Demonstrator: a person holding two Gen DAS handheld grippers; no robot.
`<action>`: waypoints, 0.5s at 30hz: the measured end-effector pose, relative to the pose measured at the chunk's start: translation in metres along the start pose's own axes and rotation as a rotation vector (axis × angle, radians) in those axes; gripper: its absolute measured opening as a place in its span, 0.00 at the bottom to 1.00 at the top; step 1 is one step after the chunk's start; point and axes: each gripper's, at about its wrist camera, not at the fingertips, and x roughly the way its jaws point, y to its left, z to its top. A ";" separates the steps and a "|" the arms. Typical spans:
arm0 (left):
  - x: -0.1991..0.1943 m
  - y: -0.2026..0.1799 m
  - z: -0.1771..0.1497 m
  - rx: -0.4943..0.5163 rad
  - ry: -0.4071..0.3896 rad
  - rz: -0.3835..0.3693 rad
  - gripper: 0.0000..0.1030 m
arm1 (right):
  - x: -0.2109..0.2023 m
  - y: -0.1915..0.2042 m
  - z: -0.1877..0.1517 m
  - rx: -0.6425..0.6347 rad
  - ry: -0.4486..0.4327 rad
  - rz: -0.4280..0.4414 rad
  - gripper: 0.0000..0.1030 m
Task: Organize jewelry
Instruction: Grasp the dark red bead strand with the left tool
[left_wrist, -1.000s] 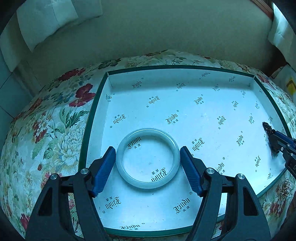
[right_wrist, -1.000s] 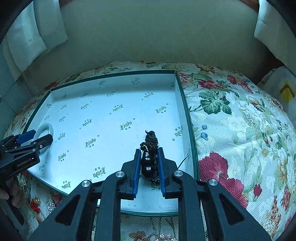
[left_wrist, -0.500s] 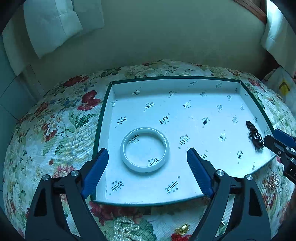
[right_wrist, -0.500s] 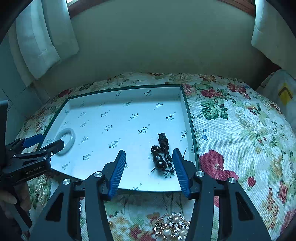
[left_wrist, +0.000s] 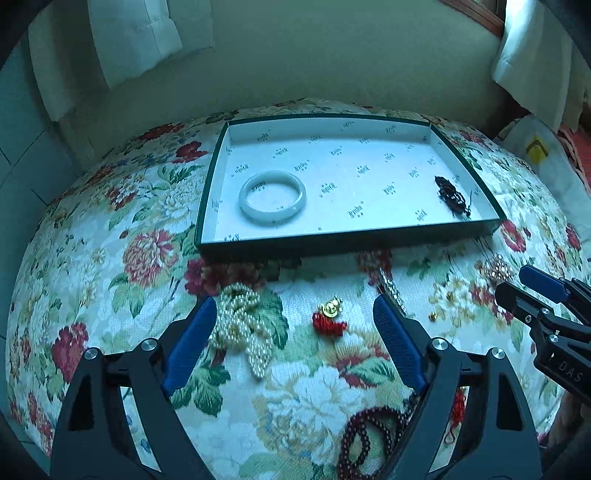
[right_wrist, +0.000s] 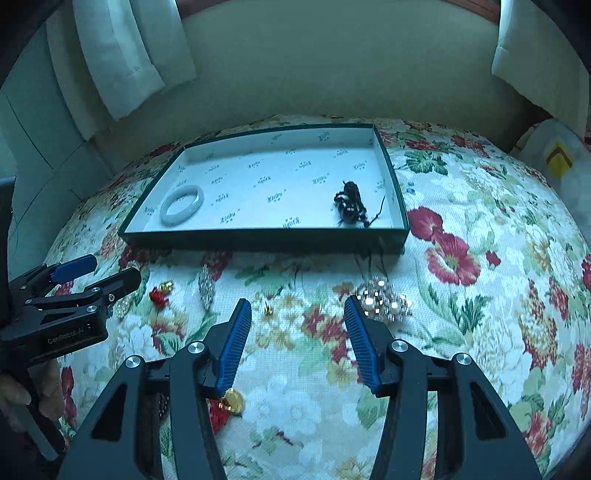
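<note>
1. Left wrist view: left gripper (left_wrist: 294, 332) fingers spread wide, empty, above the floral worktop (left_wrist: 110, 229); bangle (left_wrist: 272, 197) lies in the box (left_wrist: 495, 230)
2. Right wrist view: right gripper (right_wrist: 297, 328) fingers apart, empty; dark bracelet (right_wrist: 350, 204) lies in the box's right end

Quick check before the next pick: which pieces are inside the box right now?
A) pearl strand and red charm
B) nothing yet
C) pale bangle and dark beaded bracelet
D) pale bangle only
C: the pale bangle and the dark beaded bracelet lie inside the box.
</note>
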 end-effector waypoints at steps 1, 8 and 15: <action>-0.003 -0.001 -0.006 0.001 0.005 0.000 0.84 | -0.003 0.000 -0.006 0.000 0.007 0.001 0.51; -0.021 -0.010 -0.047 0.004 0.032 -0.005 0.84 | -0.019 0.001 -0.046 0.001 0.041 0.004 0.51; -0.027 -0.024 -0.074 0.030 0.051 -0.024 0.84 | -0.025 0.002 -0.071 0.004 0.059 0.000 0.51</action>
